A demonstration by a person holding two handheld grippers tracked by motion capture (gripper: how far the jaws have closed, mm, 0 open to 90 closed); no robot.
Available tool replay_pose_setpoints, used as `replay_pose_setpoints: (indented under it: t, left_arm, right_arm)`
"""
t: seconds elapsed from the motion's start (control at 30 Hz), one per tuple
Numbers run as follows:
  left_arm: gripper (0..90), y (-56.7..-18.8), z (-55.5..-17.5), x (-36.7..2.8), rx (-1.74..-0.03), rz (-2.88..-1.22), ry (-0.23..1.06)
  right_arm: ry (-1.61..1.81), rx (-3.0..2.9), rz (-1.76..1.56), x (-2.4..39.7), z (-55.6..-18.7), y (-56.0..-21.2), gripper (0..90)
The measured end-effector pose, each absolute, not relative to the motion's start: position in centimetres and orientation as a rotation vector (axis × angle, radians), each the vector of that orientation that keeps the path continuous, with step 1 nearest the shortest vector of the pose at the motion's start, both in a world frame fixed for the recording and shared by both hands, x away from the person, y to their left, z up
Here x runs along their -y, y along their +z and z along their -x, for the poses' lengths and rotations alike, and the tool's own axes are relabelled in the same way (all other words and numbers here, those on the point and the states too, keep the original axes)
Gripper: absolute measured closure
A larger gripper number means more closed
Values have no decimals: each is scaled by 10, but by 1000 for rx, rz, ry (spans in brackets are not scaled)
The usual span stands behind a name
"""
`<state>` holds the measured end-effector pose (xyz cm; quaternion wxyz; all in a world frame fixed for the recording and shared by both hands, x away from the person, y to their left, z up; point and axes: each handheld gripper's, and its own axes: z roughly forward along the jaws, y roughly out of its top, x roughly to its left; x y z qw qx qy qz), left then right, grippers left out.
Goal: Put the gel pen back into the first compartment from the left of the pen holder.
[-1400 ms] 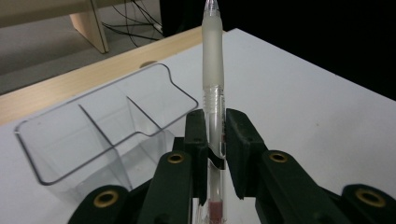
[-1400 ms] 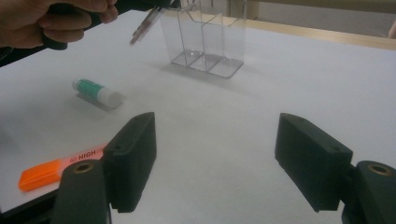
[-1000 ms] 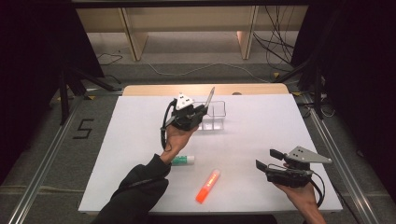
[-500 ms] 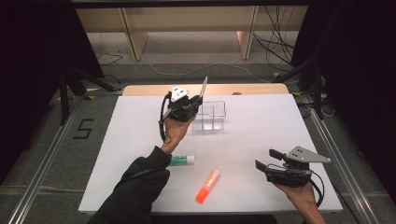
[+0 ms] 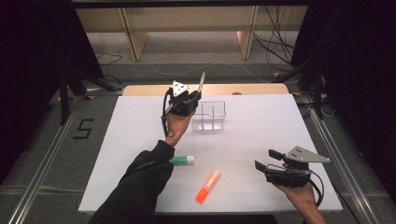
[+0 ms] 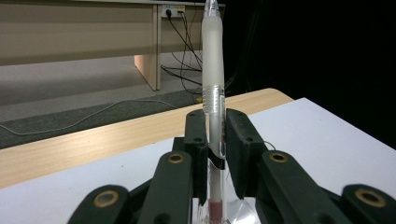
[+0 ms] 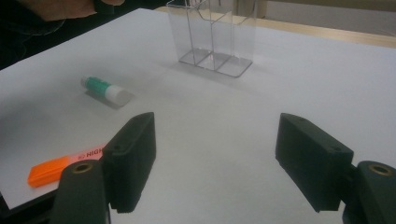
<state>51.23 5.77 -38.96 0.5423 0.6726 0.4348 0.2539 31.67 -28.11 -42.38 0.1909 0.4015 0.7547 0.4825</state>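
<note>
My left gripper [image 5: 194, 100] is shut on a clear pen [image 5: 201, 84] that stands nearly upright, just left of a clear plastic organiser [image 5: 212, 115] with compartments. In the left gripper view the pen [image 6: 212, 84] rises between the two black pads [image 6: 240, 140], its lower end over the organiser's rim. My right gripper [image 5: 266, 159] rests low at the table's front right, jaws wide apart with nothing between them [image 7: 215, 163]. An orange highlighter [image 5: 208, 185] and a green-and-white glue stick [image 5: 182, 160] lie on the white table.
The white tabletop [image 5: 261, 126] has a wooden strip [image 5: 252, 88] along its far edge. A desk and cables sit on the floor beyond. Metal rails [image 5: 42, 163] run along both sides of the table.
My left hand carried the pen a little to the left and farther back, next to the organiser. The right gripper stayed put.
</note>
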Motion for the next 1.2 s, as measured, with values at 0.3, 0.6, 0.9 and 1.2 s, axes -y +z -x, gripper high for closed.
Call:
replay_pose_setpoints:
  t: [0.3,0.6,0.9,1.2]
  left_arm:
    - [791,-392,-520,-54,-1055,-1579,621]
    - [791,-398,-524,-53,-1071,-1556,635]
    - [791,-404,-526,-52,-1079,-1563,647]
    - [791,-411,-525,-52,-1089,-1563,645]
  right_arm:
    - [1356,-2126,-1124,280,-317,-424,298]
    - [1358,-2132,-1118,279,-317,-425,298]
    - [1362,-2133,-1114,279,-317,-425,298]
    - [1360,-2136,-1113,279,-317,-425,298]
